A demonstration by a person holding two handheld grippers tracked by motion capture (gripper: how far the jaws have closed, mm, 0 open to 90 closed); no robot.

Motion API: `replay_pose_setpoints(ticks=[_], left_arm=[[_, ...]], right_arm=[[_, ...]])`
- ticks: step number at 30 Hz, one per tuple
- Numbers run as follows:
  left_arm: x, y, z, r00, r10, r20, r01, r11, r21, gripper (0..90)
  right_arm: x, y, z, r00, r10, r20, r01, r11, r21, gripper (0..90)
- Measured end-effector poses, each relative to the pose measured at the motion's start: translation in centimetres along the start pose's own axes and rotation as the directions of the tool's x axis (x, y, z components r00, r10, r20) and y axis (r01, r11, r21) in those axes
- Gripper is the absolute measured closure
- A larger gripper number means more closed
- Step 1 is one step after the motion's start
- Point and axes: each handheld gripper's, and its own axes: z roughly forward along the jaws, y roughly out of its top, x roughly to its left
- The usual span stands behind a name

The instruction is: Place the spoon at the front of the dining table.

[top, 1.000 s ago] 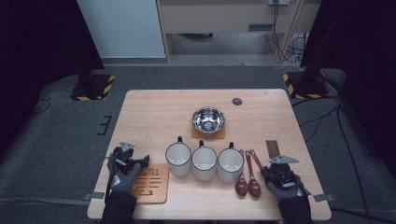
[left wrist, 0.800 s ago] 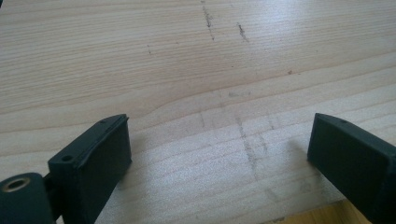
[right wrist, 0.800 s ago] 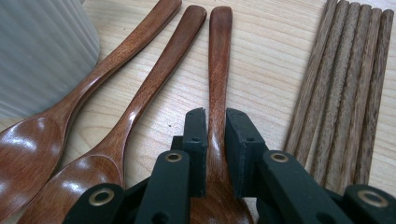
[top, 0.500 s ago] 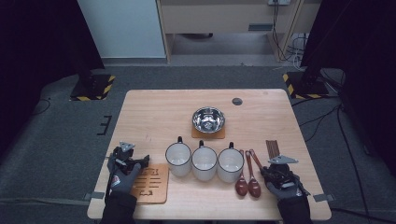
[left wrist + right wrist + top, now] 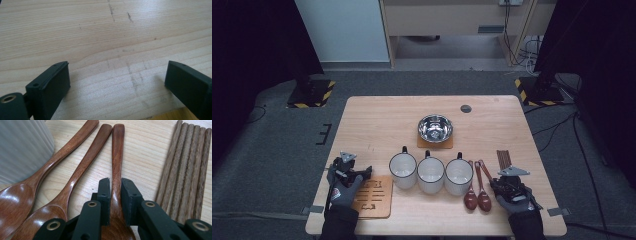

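Note:
Three dark wooden spoons lie side by side right of the mugs, two of them (image 5: 470, 197) (image 5: 483, 196) plain in the high view. My right gripper (image 5: 506, 183) (image 5: 115, 182) rests low at the table's front right, shut on the handle of the rightmost spoon (image 5: 117, 157), whose bowl lies under the jaws. My left gripper (image 5: 354, 173) (image 5: 117, 80) rests at the front left, open over bare wood with nothing between its fingers. Three white mugs (image 5: 431, 173) stand in a row mid-table.
A steel bowl (image 5: 435, 127) sits on a coaster behind the mugs. Several dark chopsticks (image 5: 503, 158) (image 5: 187, 165) lie right of the spoons. A slotted wooden trivet (image 5: 374, 196) lies by my left hand. One mug's ribbed wall (image 5: 22, 147) stands close left of the spoons.

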Motion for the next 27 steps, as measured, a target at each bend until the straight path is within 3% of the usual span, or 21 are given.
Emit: replay_pose_setpoints(ticks=[11,27], left_arm=[[0.0,0.0,0.0,1.0000,0.000,0.001,0.000,1.0000,0.000,4.7],[0.0,0.0,0.0,1.0000,0.001,0.001,-0.001,1.0000,0.001,4.4]], right_arm=[[0.1,0.1,0.1,0.9999,0.011,0.001,-0.011,1.000,-0.007,80.4],[-0.3,0.6,-1.5,0.9997,0.026,-0.004,-0.026,0.997,-0.072,80.8]])
